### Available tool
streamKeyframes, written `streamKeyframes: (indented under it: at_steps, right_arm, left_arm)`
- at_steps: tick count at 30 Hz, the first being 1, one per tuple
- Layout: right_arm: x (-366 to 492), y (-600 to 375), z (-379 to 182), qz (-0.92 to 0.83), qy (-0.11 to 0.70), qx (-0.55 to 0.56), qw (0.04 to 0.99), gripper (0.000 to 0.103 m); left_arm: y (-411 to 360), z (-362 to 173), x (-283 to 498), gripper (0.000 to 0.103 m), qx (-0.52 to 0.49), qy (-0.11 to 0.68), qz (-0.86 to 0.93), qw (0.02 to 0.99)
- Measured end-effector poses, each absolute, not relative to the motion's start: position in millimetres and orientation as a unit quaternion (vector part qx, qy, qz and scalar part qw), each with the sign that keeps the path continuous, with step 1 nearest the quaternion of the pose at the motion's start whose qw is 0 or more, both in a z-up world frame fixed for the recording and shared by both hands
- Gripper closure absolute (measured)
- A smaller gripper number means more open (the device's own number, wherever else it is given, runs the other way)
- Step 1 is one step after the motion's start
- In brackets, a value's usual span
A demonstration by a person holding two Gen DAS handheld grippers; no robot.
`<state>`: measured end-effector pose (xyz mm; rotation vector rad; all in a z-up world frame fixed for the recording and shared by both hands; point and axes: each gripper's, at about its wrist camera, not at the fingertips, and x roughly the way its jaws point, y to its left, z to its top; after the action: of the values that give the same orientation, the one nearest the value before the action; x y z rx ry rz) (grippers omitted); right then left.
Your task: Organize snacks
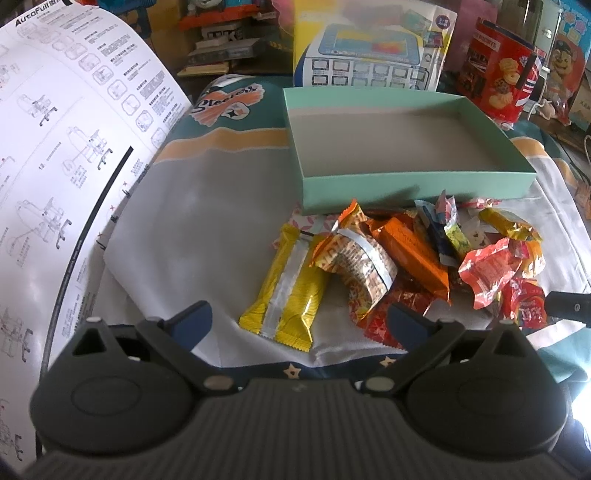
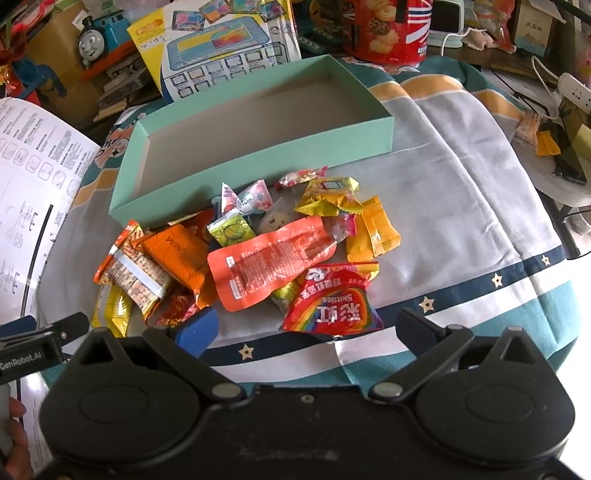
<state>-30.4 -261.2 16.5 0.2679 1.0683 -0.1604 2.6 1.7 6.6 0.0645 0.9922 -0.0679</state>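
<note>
A pile of wrapped snacks lies on a cloth in front of an empty mint-green box [image 1: 413, 186] [image 2: 258, 155]. In the left wrist view a yellow bar [image 1: 286, 291] and a patterned orange packet [image 1: 364, 262] lie nearest my left gripper [image 1: 299, 319], which is open just short of them, holding nothing. In the right wrist view a red Skittles bag [image 2: 332, 299] and an orange-red pouch [image 2: 269, 264] sit in front of my right gripper [image 2: 306, 328], also open and empty. An orange bar [image 2: 177, 254] lies at the pile's left.
A large white instruction sheet [image 1: 55, 166] curls up on the left. Behind the box stand a toy package [image 1: 373, 48], a red biscuit tin [image 1: 495, 85] and a blue toy train [image 2: 99, 33]. A power strip [image 2: 576, 92] and cables lie far right. A hand [image 2: 14, 435] shows at lower left.
</note>
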Motion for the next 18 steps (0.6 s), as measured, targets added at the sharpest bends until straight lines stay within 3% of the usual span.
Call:
streamKeyframes:
  at_steps: [18]
  right_arm:
    - [-27.8,-259.2,14.3,-0.074,0.515,0.129,0.844,0.0]
  left_arm:
    - [2.3,4.1,5.5,0.0,0.027,0.483,-0.032,0.875]
